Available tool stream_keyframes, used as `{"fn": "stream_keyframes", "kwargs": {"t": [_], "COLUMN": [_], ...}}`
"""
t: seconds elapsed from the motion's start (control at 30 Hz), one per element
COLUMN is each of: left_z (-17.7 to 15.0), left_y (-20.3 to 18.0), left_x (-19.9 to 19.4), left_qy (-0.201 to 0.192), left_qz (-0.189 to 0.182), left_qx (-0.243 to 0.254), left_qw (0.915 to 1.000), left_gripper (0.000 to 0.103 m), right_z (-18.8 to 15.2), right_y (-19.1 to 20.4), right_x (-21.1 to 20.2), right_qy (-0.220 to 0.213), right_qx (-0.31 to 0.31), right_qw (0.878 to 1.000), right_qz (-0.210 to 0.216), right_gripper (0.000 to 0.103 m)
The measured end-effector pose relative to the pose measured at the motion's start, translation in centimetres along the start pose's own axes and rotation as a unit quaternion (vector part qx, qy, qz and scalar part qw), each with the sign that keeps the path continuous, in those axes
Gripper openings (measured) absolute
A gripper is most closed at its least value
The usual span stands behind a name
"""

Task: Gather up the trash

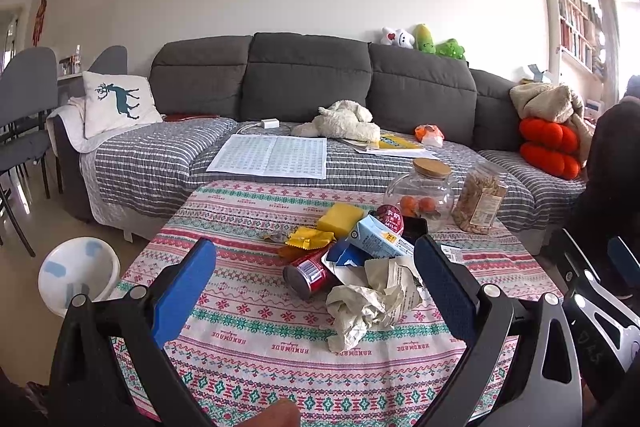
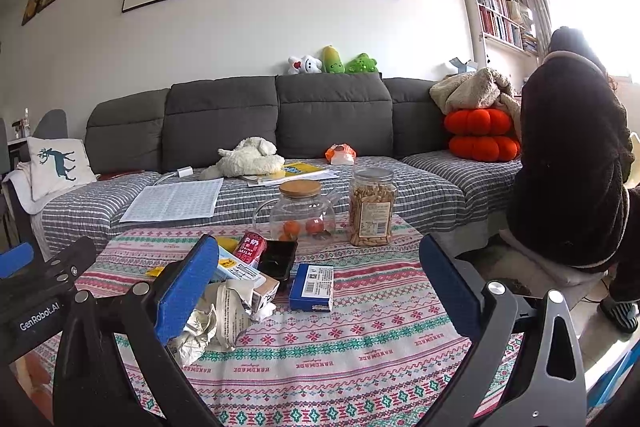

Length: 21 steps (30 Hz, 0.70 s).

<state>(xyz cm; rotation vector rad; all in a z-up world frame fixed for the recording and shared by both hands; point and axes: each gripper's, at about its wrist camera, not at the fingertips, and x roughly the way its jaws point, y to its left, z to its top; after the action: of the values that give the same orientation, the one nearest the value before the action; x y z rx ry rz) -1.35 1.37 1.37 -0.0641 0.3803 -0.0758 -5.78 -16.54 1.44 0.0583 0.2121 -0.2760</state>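
We've got both grippers hovering over the table w/ the pink-and-green patterned tablecloth (image 1: 248,343), nothing grabbed yet. Left gripper (image 1: 316,291) has its blue-padded fingers spread wide, and the trash pile sits right btwn them: a crumpled off-white paper wad (image 1: 370,301) closest to us, a red drink can lying on its side (image 1: 310,273) touching it, a light-blue milk carton (image 1: 378,239) just behind, plus a yellow snack wrapper (image 1: 308,239) and a yellow sponge block (image 1: 340,219) farther back. Right gripper (image 2: 318,285) is also wide open, empty, w/ a small blue cardboard box (image 2: 312,287) lying flat btwn its fingers. Same paper wad is by its left finger. Behind the pile: a glass jar w/ a bamboo lid (image 2: 302,213) and a clear plastic biscuit jar (image 2: 370,207), then the grey sofa (image 2: 280,115).
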Motion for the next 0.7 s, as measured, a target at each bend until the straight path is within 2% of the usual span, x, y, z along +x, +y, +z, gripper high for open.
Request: {"fn": "stream_keyframes", "kwargs": {"t": [0.7], "left_z": [-0.6], "left_y": [0.2], "left_x": [1.3], "left_qy": [0.025], "left_qz": [0.005], "left_qx": [-0.003], "left_qw": [0.9997], "left_gripper": [0.096], "right_z": [-0.6], "right_y": [-0.6], "right_x": [1.0], "right_qy": [0.019], "right_qx": [0.01], "right_qw": [1.0], "right_qz": [0.004], "right_gripper": [0.096]}}
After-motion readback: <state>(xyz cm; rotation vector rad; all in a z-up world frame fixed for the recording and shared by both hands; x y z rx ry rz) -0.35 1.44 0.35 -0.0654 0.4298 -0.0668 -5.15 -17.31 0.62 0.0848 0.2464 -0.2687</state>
